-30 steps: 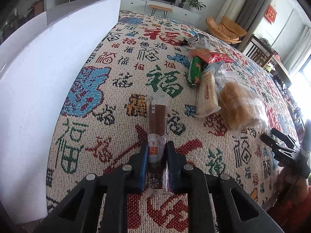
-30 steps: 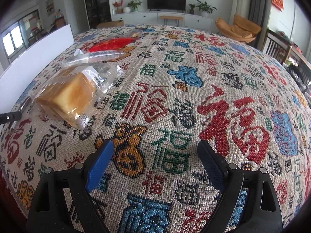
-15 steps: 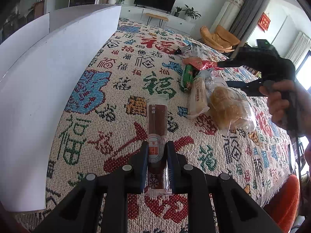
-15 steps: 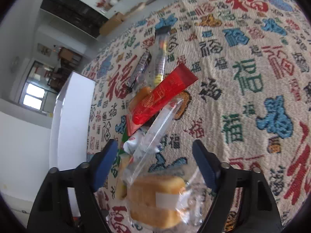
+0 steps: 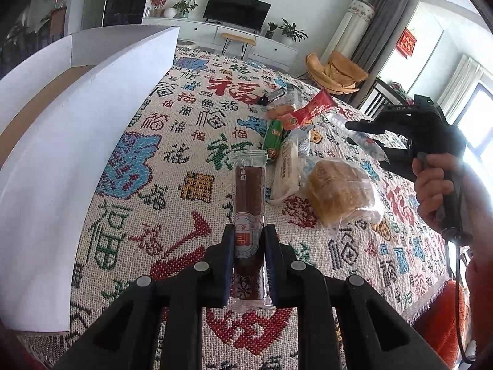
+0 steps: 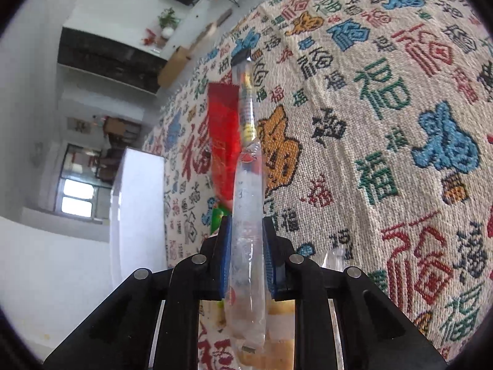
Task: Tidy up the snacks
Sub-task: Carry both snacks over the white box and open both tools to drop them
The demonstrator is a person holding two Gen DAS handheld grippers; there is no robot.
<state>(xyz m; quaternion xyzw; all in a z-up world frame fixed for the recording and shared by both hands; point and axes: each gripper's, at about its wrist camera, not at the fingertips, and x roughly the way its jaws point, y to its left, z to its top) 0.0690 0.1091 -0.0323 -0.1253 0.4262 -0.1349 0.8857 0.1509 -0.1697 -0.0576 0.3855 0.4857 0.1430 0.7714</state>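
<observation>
My left gripper [image 5: 249, 240] is shut on a dark red-brown snack bar in a clear wrapper [image 5: 249, 191], held above the patterned cloth. My right gripper [image 6: 246, 231] is shut on a long clear snack packet [image 6: 248, 203] and is lifted above the snack pile. That right gripper also shows in the left wrist view [image 5: 366, 132], held by a hand over the pile. In the pile lie a wrapped bread cake [image 5: 342, 191], a pale wrapped stick [image 5: 288, 166], a green packet [image 5: 273, 137] and a red packet [image 5: 308, 111].
A white open box [image 5: 61, 141] with a brown floor stands along the left of the table; it also shows in the right wrist view [image 6: 135, 203]. A patterned woven cloth [image 5: 172, 154] covers the table. Chairs and a TV cabinet stand beyond the far edge.
My right gripper swung over the snack pile and closed on the clear packet, where it was open before. My left gripper rose slightly, still holding the dark bar.
</observation>
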